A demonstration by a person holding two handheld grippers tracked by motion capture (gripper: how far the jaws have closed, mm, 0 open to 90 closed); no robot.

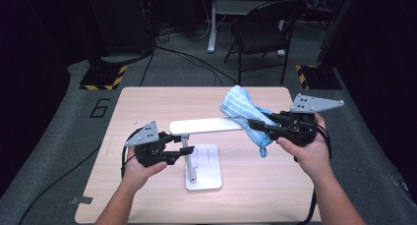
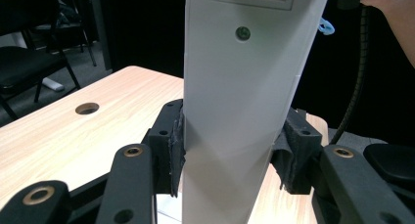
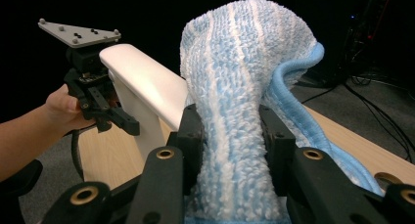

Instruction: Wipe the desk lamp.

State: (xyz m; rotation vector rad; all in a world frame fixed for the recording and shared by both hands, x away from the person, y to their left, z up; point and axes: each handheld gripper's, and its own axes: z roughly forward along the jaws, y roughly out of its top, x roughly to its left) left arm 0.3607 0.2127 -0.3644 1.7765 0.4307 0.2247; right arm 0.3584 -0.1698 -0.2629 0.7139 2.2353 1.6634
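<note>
A white desk lamp stands on the wooden table with its flat base near the front. My left gripper is shut on the lamp's upright post; the pads press on both of its sides. The lamp's long head reaches to the right. My right gripper is shut on a light blue striped cloth, which lies bunched against the far end of the lamp head. In the right gripper view the cloth rises between the jaws of the right gripper, beside the lamp head and the left gripper.
A black chair and a desk leg stand on the grey floor beyond the table. Stands with yellow-black bases sit at both far corners. The tabletop has a round cable hole. Cables trail from both grippers.
</note>
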